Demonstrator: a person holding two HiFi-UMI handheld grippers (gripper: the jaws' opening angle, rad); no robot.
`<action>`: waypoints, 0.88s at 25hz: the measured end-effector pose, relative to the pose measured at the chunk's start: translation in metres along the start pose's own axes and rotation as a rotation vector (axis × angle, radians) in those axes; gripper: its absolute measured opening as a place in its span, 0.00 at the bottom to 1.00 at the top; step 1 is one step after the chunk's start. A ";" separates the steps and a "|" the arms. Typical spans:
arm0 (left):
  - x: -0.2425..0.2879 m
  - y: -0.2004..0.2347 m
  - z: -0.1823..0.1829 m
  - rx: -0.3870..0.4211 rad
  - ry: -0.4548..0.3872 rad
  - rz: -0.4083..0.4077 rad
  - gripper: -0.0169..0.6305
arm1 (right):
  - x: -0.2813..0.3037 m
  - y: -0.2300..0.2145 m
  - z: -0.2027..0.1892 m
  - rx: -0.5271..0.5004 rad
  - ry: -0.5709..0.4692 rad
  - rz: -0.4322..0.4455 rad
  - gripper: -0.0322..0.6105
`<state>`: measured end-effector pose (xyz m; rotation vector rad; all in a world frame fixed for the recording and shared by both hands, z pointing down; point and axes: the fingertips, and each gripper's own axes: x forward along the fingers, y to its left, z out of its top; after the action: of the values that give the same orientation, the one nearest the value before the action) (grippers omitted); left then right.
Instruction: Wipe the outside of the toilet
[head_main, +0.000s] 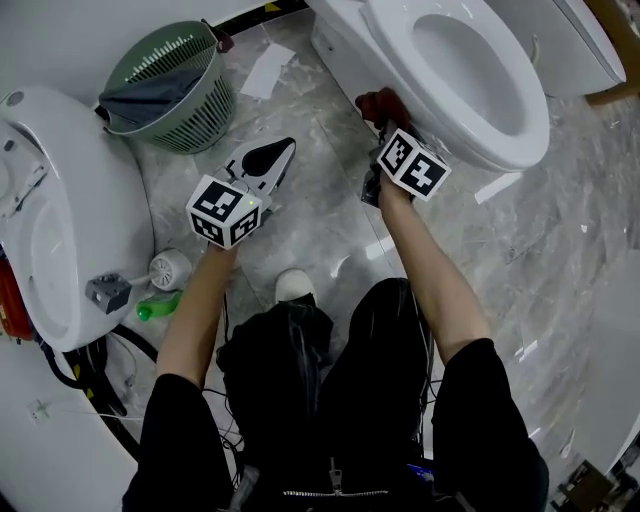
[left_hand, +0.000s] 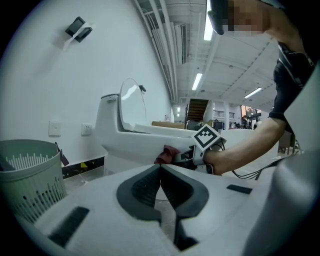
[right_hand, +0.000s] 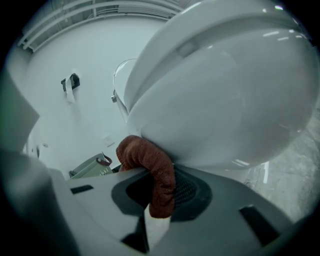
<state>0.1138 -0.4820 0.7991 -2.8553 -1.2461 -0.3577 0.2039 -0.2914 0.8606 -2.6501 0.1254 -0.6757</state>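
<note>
right gripper jaws pinching red rag against toilet, left gripper jaws pressed together, green basket holding dark fabric

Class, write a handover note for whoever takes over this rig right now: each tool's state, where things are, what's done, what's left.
Left tool: shut, empty, held over the floor.
Right tool: shut on the red cloth, which is pressed against the outside of the toilet bowl, below the seat.
Done: the cloth is on the bowl; how much is wiped cannot be told.
Left: wipe the rest of the outside.
</note>
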 end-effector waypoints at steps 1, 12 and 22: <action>0.004 -0.005 0.002 0.006 -0.001 -0.007 0.02 | -0.004 -0.003 0.001 -0.004 0.000 0.013 0.14; 0.035 -0.057 0.023 0.002 -0.025 -0.088 0.02 | -0.057 -0.041 0.009 -0.085 0.001 0.074 0.14; 0.062 -0.103 0.047 0.029 -0.033 -0.159 0.02 | -0.114 -0.088 0.029 -0.129 -0.016 0.077 0.14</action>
<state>0.0891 -0.3622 0.7579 -2.7574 -1.4757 -0.2925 0.1161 -0.1799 0.8228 -2.7566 0.2739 -0.6406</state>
